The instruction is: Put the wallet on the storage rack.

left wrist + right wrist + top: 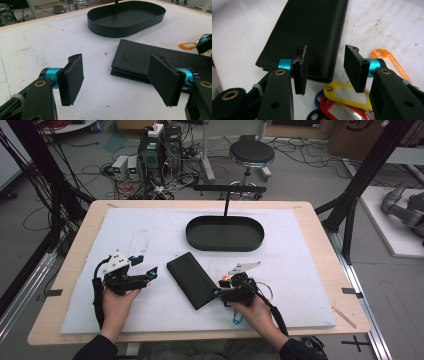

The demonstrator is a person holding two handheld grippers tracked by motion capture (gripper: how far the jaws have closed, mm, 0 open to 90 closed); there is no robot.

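Two hand-held grippers worked over a white foam mat (150, 235) on a pale wooden table (75, 250). A long black grained-leather wallet (192, 280) lay flat at the centre of the high view, its length running diagonally from upper left to lower right, well short of the black oval metal tray (225, 234) above it. The right gripper (325, 67), at lower centre-right of the high view, stood with its jaws spread and holding nothing, aimed at the wallet's near corner, which filled the gap between them in the right gripper view; it was judged not yet to be touching. Just below that corner lay a bunch of plastic key tags (342, 100) in yellow, red and blue, with a separate orange tag (387, 60) to the right. The left gripper (115, 80), at lower left of the high view, likewise held its jaws wide apart and empty, facing the wallet's other end from across bare mat. The step in hand appeared to be the approach to a grasp of the wallet. The next move would call for the right jaws to straddle the thin edge and close on it without catching the tags.
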